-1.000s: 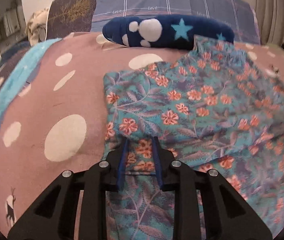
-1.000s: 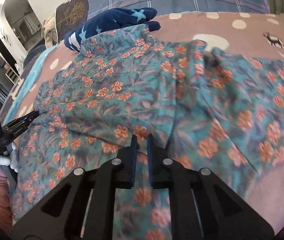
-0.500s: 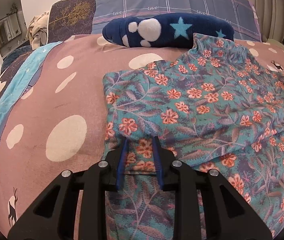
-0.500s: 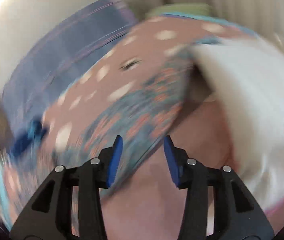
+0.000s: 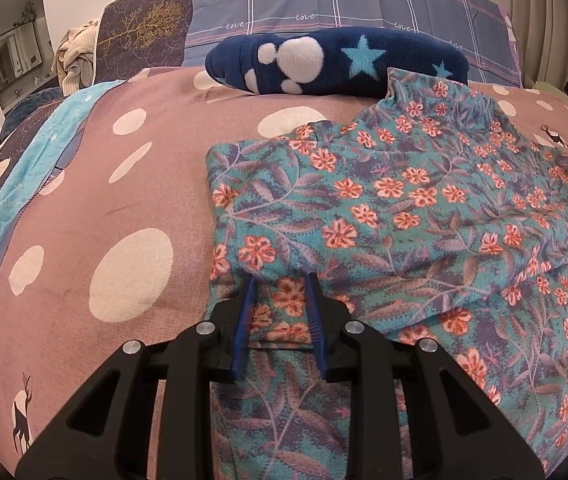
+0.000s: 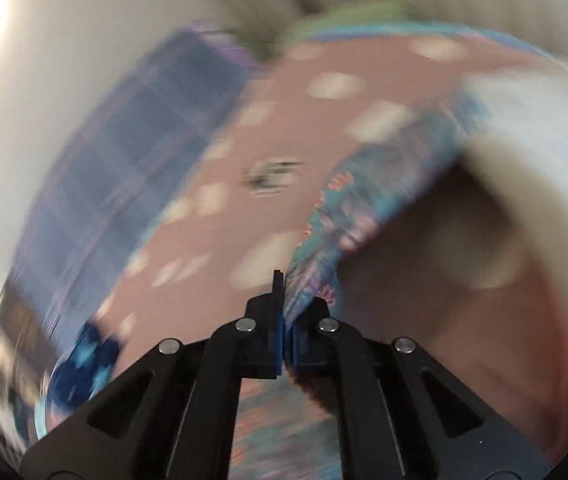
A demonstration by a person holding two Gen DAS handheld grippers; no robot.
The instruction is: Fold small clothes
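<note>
Floral garment half-folded on the bed, both grippers holding its edges

The teal floral garment (image 5: 396, 208) lies on the pink dotted bedspread (image 5: 95, 208), its upper layer folded over the lower one; a navy star-print fleece (image 5: 336, 64) rests just behind it, touching its far corner. The left gripper (image 5: 279, 300) holds a fold at the garment's near left edge, jaws part-spread with cloth bunched between them. In the blurred right wrist view, the right gripper (image 6: 286, 300) has just closed its jaws, now pressed together on a lifted edge of the garment (image 6: 364, 208)
</note>
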